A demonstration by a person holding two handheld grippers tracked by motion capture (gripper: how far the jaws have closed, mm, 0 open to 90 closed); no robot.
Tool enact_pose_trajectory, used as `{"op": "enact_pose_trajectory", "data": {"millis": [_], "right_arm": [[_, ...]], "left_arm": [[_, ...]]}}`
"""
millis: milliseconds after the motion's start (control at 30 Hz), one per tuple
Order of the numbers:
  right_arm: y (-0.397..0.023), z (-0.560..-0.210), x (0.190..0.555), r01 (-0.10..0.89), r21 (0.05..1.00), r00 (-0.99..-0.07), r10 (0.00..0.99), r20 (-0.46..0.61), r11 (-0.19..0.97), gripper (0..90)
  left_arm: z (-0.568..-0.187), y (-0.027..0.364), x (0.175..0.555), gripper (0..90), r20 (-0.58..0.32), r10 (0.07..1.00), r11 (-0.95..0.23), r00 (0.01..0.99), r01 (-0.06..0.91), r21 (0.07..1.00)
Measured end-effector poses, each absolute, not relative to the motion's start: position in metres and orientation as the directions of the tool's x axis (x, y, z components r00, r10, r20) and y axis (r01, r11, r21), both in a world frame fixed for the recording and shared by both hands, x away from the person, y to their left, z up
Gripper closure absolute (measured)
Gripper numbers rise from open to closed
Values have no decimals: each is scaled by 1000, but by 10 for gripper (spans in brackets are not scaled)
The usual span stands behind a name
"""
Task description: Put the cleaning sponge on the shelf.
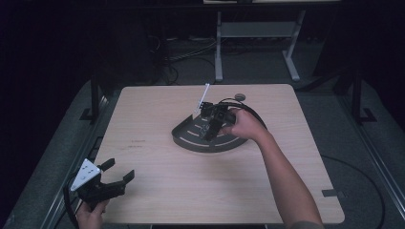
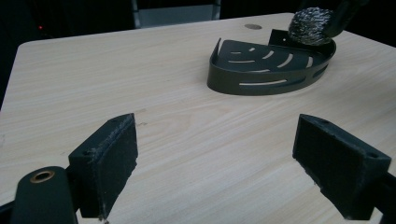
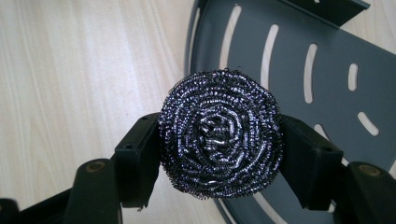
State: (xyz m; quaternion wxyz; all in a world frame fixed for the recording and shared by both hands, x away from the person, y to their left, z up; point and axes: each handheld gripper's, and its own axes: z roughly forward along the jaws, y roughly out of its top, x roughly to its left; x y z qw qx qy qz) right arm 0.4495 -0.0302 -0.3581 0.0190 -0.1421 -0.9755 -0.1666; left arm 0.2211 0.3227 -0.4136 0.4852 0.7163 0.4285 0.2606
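Observation:
A round steel-wool scourer (image 3: 220, 133) is clamped between the jaws of my right gripper (image 3: 220, 154), just above a dark slotted corner tray (image 3: 327, 60). From above, the right gripper (image 1: 210, 128) hovers over the tray (image 1: 184, 138) at the table's middle. The scourer (image 2: 310, 25) also hangs over the tray's (image 2: 261, 81) far edge in the left gripper view. My left gripper (image 1: 118, 174) rests at the near left corner of the table, jaws spread wide with nothing between them (image 2: 215, 158).
A white stick-like part (image 1: 202, 99) lies just behind the tray. A small round disc (image 1: 240, 97) is set into the light wooden table (image 1: 157, 181) near its far edge. Cables and a desk frame (image 1: 258, 33) occupy the dark floor beyond.

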Motion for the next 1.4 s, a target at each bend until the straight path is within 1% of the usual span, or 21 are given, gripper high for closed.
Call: {"op": "enact_pose_trajectory", "data": {"millis": [300, 1067, 1400], "right_arm": [[-31, -376, 465, 320, 302, -947, 300, 111, 898, 337], [-37, -390, 481, 362, 292, -932, 339, 128, 885, 335], [-36, -401, 489, 381, 275, -924, 356, 138, 883, 336]], "left_arm": [[-413, 324, 220, 132, -45, 868, -160, 494, 365, 917], [-413, 323, 220, 132, -39, 866, -165, 498, 359, 919], [-413, 322, 220, 132, -39, 866, -166, 499, 359, 918]]}}
